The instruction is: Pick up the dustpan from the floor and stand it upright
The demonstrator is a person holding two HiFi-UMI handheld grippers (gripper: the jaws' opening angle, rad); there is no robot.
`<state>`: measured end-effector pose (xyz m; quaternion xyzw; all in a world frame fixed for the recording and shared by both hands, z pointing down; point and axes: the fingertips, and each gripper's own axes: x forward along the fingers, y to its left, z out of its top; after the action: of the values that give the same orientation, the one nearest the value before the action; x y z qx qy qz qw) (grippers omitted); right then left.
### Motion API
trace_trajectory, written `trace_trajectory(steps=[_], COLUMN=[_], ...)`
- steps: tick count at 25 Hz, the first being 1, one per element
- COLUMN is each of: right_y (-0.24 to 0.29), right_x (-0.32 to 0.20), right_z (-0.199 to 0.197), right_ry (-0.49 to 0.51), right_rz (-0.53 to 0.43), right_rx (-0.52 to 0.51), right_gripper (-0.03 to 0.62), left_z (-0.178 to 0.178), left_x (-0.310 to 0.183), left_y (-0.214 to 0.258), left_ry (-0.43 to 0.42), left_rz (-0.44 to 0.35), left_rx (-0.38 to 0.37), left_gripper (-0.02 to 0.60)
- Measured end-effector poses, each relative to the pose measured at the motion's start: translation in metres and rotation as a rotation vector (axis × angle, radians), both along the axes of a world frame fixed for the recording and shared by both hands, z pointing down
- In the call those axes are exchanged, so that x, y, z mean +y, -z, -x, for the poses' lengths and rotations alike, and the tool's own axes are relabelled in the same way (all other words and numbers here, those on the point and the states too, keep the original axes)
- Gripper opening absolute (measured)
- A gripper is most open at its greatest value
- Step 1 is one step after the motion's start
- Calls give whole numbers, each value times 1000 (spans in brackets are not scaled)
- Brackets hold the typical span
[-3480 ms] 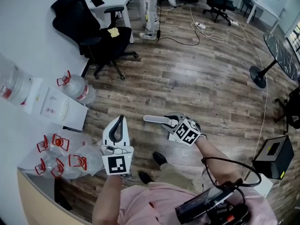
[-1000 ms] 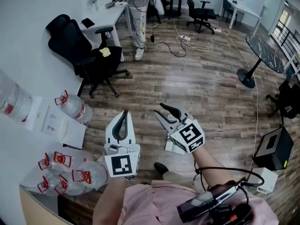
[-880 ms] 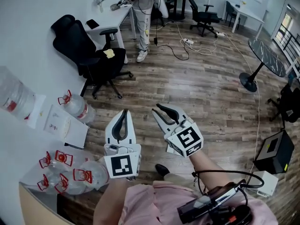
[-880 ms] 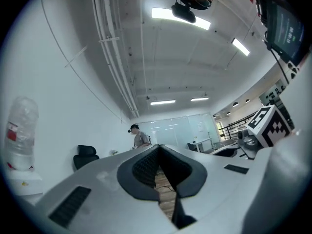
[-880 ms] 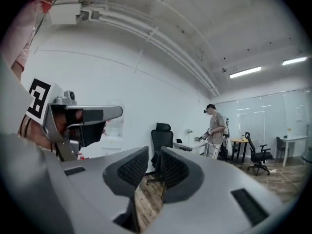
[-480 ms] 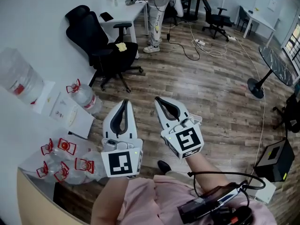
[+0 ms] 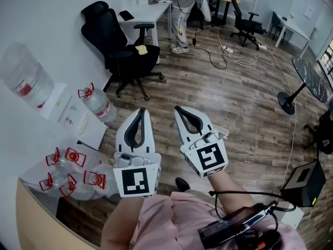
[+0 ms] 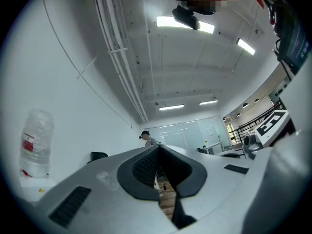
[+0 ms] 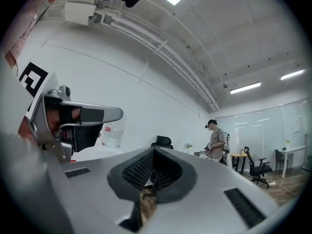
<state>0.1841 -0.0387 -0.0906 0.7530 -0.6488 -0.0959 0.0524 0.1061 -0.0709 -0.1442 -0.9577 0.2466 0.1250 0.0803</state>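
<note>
left claw: white left claw with black pads (image 7: pixel 139 112), pressed together, nothing in it
right claw: matching right claw (image 7: pixel 180 111), same deal, just beside it
dustpan: not in any view, so can't tell which claw's nearer

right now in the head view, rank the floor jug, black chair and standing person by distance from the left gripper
1. Jug: on the floor, just left of the left gripper.
2. Chair: further ahead, by the desk.
3. Person: at the far end, ahead and to the right.

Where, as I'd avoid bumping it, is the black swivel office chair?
Head view, upper left: the black swivel office chair stands on the wood floor beside the white desk.
</note>
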Motion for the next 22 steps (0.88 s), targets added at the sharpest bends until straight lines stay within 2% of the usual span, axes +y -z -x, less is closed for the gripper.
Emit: trace_trajectory(steps=[22], right_y=[8], right_x=[2], right_z=[14], right_ry=[30], right_rz=[-36], right_rx=[25], right_gripper=[1], left_z=[7], left_x=[9], left_y=[6], left_ry=[1], left_rz=[-31], left_rx=[-4], left_gripper=[9])
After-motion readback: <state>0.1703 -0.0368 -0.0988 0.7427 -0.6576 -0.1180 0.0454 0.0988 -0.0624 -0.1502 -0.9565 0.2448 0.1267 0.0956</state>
